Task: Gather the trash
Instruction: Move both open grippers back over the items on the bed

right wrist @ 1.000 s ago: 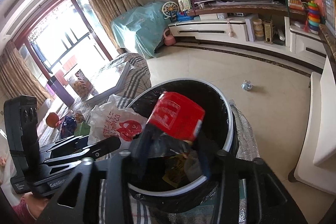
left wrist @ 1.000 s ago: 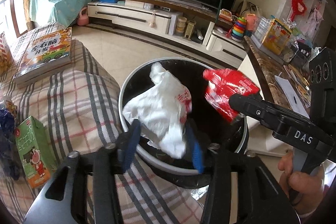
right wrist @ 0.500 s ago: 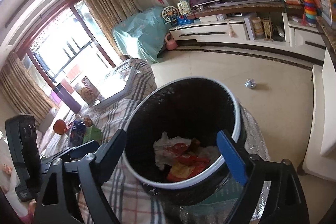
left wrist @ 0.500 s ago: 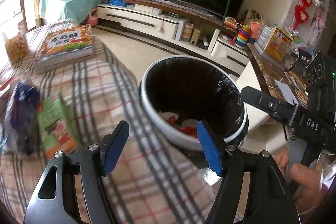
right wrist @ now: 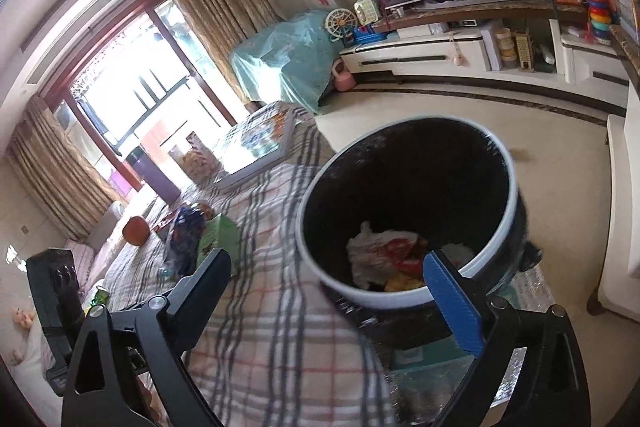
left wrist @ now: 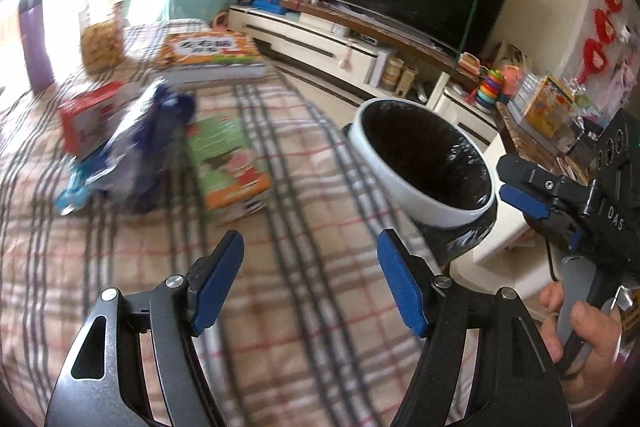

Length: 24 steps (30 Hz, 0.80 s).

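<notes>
A white-rimmed trash bin (left wrist: pixel 404 179) with a black liner stands beside the plaid-covered table (left wrist: pixel 312 307). In the right wrist view the bin (right wrist: pixel 320 275) holds a white plastic bag (right wrist: pixel 366 251) and red wrappers. My left gripper (left wrist: pixel 310 285) is open and empty above the cloth. My right gripper (right wrist: pixel 332 285) is open and empty at the bin's near rim; it also shows at the right of the left wrist view (left wrist: pixel 536 195). A green carton (left wrist: pixel 226 163), a blue crumpled bag (left wrist: pixel 148 143) and a red-white box (left wrist: pixel 90 115) lie on the table.
A thick book (left wrist: pixel 210 57), a snack jar (left wrist: pixel 100 35) and a purple bottle (left wrist: pixel 36 43) stand at the table's far end. An orange fruit (right wrist: pixel 136 230) lies on the table. A TV cabinet (left wrist: pixel 320 47) and a white low table (left wrist: pixel 504 239) border the floor.
Both grippers opened and let the white bag and red wrapper fall into the bin. The left gripper then swung left toward the table items; the right drew back slightly.
</notes>
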### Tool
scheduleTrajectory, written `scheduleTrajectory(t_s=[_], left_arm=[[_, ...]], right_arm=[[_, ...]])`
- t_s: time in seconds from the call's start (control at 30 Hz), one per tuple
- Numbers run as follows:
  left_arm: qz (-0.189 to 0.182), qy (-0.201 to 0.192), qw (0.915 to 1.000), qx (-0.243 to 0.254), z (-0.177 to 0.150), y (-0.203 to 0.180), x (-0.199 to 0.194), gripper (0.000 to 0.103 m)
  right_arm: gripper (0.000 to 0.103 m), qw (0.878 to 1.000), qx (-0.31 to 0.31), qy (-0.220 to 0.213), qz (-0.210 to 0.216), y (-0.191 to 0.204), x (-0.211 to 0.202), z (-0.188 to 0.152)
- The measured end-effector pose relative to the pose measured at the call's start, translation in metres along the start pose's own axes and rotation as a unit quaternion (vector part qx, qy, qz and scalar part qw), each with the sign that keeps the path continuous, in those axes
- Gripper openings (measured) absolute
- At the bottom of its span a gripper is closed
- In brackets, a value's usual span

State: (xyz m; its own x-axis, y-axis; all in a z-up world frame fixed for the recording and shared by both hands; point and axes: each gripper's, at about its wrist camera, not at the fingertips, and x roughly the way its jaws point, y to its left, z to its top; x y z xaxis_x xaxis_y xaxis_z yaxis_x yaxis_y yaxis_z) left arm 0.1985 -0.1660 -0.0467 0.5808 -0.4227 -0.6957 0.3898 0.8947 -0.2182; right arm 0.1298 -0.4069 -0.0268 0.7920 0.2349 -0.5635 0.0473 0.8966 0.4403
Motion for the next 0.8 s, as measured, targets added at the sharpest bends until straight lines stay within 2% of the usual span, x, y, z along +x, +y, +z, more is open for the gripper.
scheduleTrajectory(t_s=[0.13,0.47,0.8], left_arm=[[0.013,-0.002,0.9997,-0.019,-0.01,0.021,-0.011,0.071],[0.049,-0.026,0.9957,-0.074,-0.028,0.082,-0.046,0.071],[0.076,-0.027,0.9911,-0.106,-0.043,0.124,-0.058,0.071]], right_arm=[[0.098,1.0,-0.011,-0.004,0.008,0.016,0.002,-0.008],[0.098,0.998,-0.044,0.025,0.037,0.062,0.028,-0.029],[0.098,0.994,-0.079,0.058,0.049,0.094,0.051,-0.045]])
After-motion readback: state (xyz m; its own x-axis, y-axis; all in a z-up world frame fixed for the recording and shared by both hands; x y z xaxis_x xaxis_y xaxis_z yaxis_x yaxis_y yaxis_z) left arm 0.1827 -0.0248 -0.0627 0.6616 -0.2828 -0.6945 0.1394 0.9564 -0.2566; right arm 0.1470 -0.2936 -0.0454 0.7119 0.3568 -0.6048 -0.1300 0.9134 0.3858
